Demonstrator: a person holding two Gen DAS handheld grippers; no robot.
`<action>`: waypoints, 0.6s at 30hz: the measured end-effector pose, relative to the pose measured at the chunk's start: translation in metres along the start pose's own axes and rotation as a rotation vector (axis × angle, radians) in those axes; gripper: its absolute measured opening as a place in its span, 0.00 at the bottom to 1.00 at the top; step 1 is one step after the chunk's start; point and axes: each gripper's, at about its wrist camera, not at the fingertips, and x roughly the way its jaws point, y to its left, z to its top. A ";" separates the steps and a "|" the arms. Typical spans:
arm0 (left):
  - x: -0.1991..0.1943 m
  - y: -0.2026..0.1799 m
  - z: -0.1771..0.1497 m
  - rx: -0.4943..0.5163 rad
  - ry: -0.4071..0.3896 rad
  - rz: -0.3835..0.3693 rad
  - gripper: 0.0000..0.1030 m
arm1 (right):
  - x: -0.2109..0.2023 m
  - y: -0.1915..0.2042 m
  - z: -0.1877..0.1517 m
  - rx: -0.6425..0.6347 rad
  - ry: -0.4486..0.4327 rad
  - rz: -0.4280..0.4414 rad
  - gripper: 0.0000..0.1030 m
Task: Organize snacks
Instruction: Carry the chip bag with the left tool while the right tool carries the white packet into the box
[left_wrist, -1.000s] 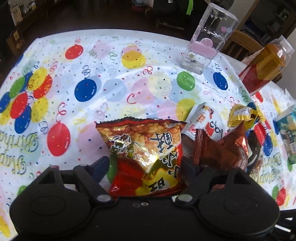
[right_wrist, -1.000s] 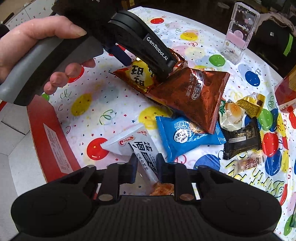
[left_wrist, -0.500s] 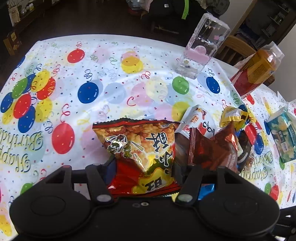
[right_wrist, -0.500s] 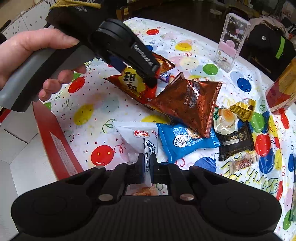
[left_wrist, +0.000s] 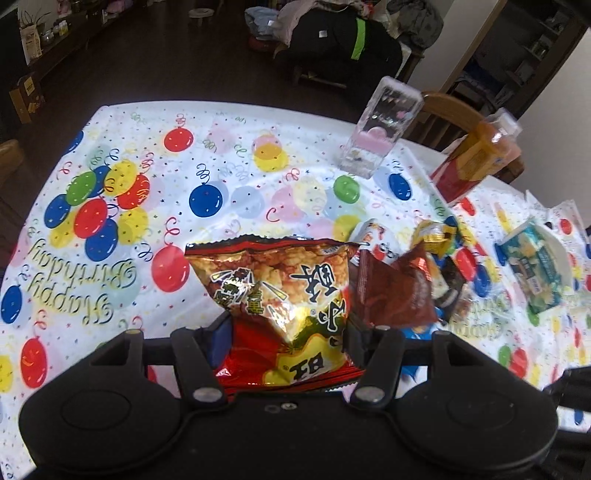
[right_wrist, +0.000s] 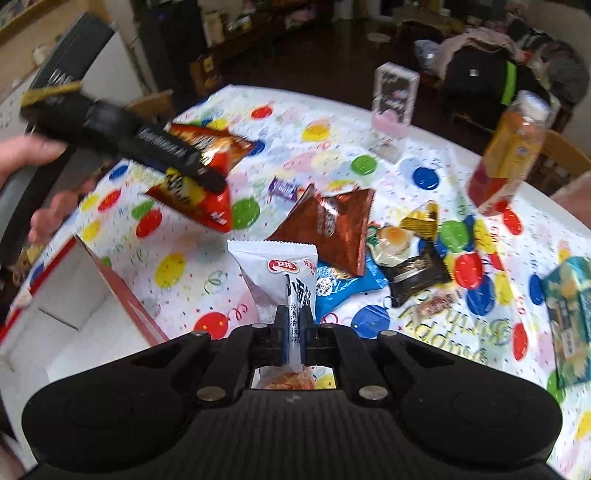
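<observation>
Balloon-print birthday tablecloth (right_wrist: 177, 269) is being covered by loose snacks; the red-edged white cardboard box (right_wrist: 74, 306) at its left edge is being shown with nothing visible inside. A red-and-gold foil snack bag (left_wrist: 280, 295) is being clamped by the left gripper (left_wrist: 288, 328), and a white foil spicy-strip packet (right_wrist: 280, 280) is being pinched by the narrowed right gripper (right_wrist: 293, 325). Compared with a second ago, both packets are being held higher off the cloth, the red bag now clear of the brown foil Oreo pouch (right_wrist: 332, 229).

Balloon-print birthday tablecloth (left_wrist: 110, 221) across the frame; clear plastic box with a pink heart (left_wrist: 380, 136) upper right; wooden chair (left_wrist: 447, 110) just behind; dark bag (left_wrist: 343, 44) top centre
</observation>
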 end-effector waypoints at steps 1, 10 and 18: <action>-0.007 0.001 -0.002 0.002 -0.004 -0.005 0.57 | -0.007 0.002 0.000 0.011 -0.008 -0.003 0.05; -0.069 0.002 -0.028 0.059 -0.033 -0.063 0.57 | -0.059 0.028 -0.007 0.103 -0.058 -0.018 0.05; -0.103 0.002 -0.065 0.112 -0.019 -0.104 0.57 | -0.080 0.056 -0.032 0.193 -0.056 0.015 0.05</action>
